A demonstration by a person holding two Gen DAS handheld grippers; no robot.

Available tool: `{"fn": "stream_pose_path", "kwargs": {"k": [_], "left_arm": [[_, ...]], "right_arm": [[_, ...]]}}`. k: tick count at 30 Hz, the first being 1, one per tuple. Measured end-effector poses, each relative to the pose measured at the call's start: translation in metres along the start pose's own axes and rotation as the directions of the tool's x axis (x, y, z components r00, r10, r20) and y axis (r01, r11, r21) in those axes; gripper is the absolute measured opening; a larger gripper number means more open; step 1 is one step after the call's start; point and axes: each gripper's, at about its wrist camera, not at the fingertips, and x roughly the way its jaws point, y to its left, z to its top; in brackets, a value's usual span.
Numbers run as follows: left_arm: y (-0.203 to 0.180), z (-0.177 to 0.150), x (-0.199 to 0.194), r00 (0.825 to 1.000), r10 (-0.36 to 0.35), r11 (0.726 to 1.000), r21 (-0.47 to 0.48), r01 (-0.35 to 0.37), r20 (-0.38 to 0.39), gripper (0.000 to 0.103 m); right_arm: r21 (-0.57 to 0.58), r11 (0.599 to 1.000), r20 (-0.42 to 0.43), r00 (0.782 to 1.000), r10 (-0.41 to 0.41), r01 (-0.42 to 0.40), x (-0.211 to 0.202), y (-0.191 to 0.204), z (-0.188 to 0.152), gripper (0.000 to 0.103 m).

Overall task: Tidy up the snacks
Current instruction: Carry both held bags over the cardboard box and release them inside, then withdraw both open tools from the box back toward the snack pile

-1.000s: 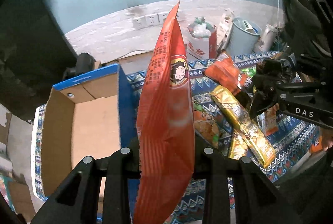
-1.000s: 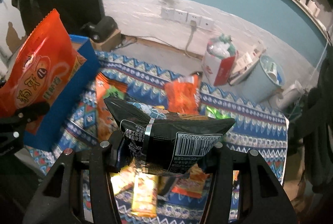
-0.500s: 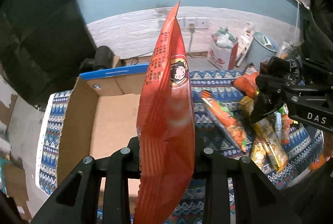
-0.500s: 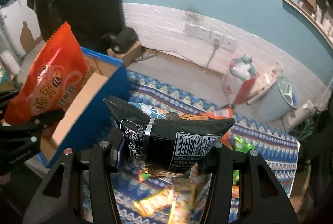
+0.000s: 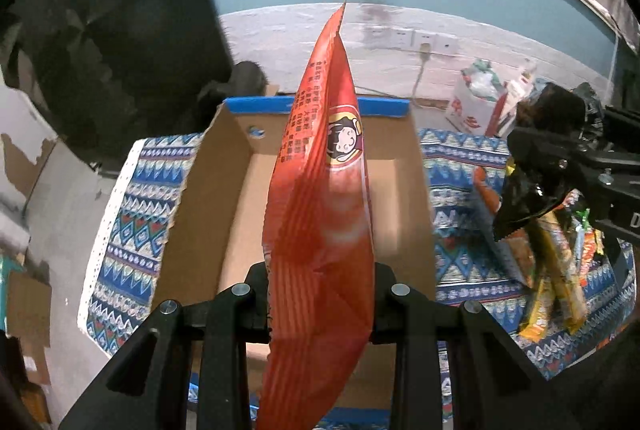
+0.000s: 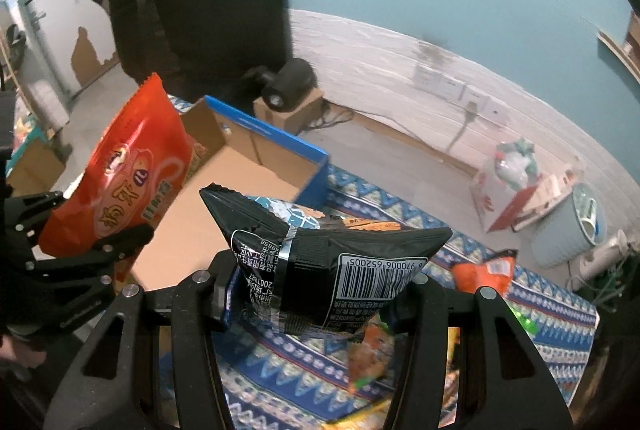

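My left gripper point(image 5: 320, 286) is shut on a tall red snack bag point(image 5: 320, 214) and holds it upright over an open cardboard box with a blue rim point(image 5: 224, 198). The red bag point(image 6: 124, 182) and the box point(image 6: 256, 170) also show at the left of the right wrist view. My right gripper point(image 6: 320, 286) is shut on a black snack bag with a barcode point(image 6: 332, 262) and holds it above the patterned cloth, to the right of the box. The black bag point(image 5: 528, 198) shows at the right of the left wrist view. Several loose snack packs point(image 5: 560, 270) lie on the cloth.
A blue patterned cloth point(image 5: 132, 222) covers the surface under the box. Behind it are a black speaker on a small carton point(image 6: 288, 86), wall sockets point(image 5: 412, 38), a white and red carton point(image 6: 508, 186) and a pale bin point(image 6: 576, 226). An orange pack point(image 6: 484, 274) lies on the cloth.
Both grippers have moved left with their bags. The red bag now hangs over the box's inside. The black bag has come close to the box's right wall.
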Motion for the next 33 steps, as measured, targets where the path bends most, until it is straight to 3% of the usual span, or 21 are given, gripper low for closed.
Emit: {"fn": "stream_pose_path", "kwargs": {"k": [17, 21, 25, 33], "left_arm": [[0.054, -0.015, 0.038, 0.992, 0.051, 0.993, -0.101, -0.062, -0.114, 0.031], [0.056, -0.017, 0.048, 0.985, 0.083, 0.991, -0.090, -0.097, -0.153, 0.037], [0.058, -0.018, 0.046, 0.981, 0.120, 0.988, -0.079, -0.133, -0.152, 0.058], [0.069, -0.018, 0.033, 0.982, 0.134, 0.984, -0.100, -0.148, -0.137, 0.064]], "right_arm": [[-0.050, 0.992, -0.079, 0.991, 0.108, -0.112, 0.055, 0.056, 0.022, 0.052], [-0.064, 0.990, -0.096, 0.988, 0.118, -0.124, 0.065, 0.066, 0.022, 0.052], [-0.083, 0.988, -0.109, 0.986, 0.124, -0.134, 0.072, 0.074, 0.022, 0.052], [-0.104, 0.984, -0.144, 0.981, 0.128, -0.143, 0.086, 0.080, 0.020, 0.053]]}}
